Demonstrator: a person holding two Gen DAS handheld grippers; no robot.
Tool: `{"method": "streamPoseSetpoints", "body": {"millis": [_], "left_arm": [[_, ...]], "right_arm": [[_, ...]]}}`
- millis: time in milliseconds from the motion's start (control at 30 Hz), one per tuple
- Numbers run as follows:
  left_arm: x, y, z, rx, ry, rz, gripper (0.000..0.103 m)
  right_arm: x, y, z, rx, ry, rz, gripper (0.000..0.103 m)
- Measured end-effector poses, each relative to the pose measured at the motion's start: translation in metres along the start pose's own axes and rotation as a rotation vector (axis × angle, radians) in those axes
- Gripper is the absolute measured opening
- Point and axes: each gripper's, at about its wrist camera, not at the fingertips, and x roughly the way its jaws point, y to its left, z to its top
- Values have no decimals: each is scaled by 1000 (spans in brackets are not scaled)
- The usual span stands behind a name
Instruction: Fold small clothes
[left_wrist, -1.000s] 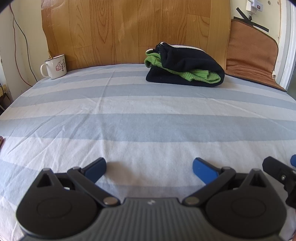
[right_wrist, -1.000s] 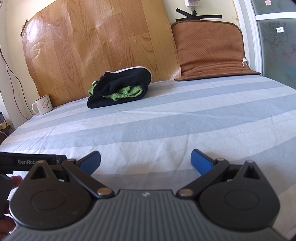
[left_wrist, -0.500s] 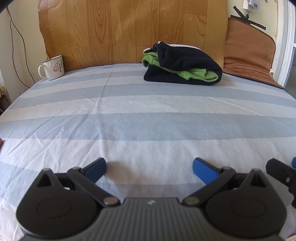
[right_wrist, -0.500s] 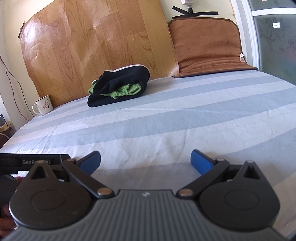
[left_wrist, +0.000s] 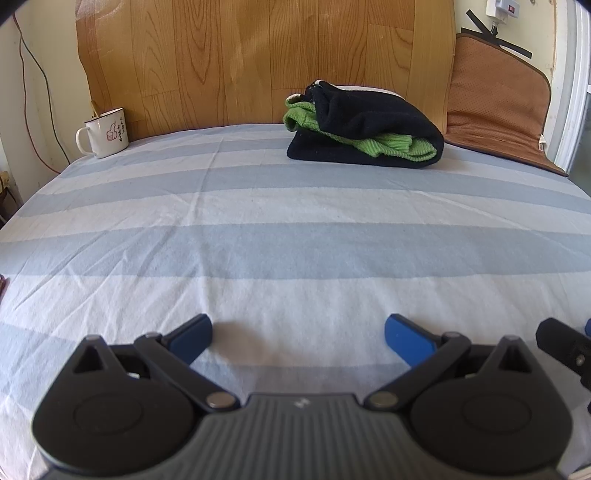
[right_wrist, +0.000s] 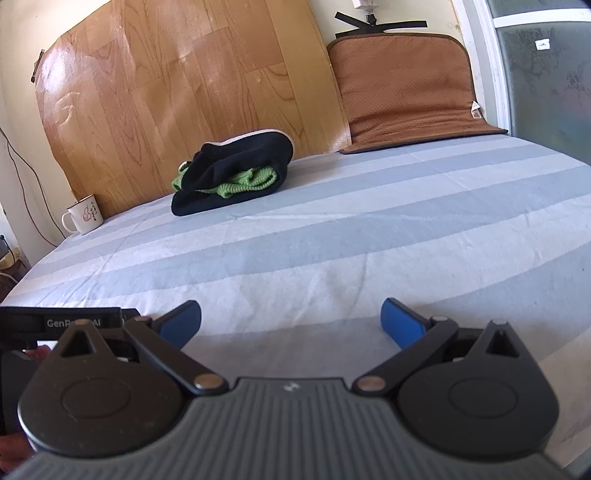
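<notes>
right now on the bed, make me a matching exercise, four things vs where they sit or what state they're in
Things:
1. mug
2. clothes
3. mat
4. left gripper

Places or states:
A. leaning on the wall at the far right of the bed
B. open and empty over the near edge of the sheet
C. far left corner, by the wooden board
D. black and green bundle in the middle at the far side

Pairs: 1-C, 2-D, 3-A, 4-B
</notes>
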Motion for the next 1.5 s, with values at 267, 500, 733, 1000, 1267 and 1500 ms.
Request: {"method": "streamPoseSetpoints", "body": {"millis": [267,500,733,1000,1267,1500], "left_arm": [[0,-1,0,-1,1,1,103],[0,-2,0,-1,6,2,103],[0,-1,0,1,15,1,103],[-1,1,2,2,29,3,103],[-3,2,2,10,31,3,103],[-10,1,1,22,8,33,103]], "right_arm": [[0,-1,0,15,5,6,103],[-2,-2,0,21,9,6,103],[-4,-2,-1,38,11,7,103],[-4,-4,1,51,15,12,103],[-5,-4,0,63,12,11,103],[-5,-5,1,64,12,13,103]]}}
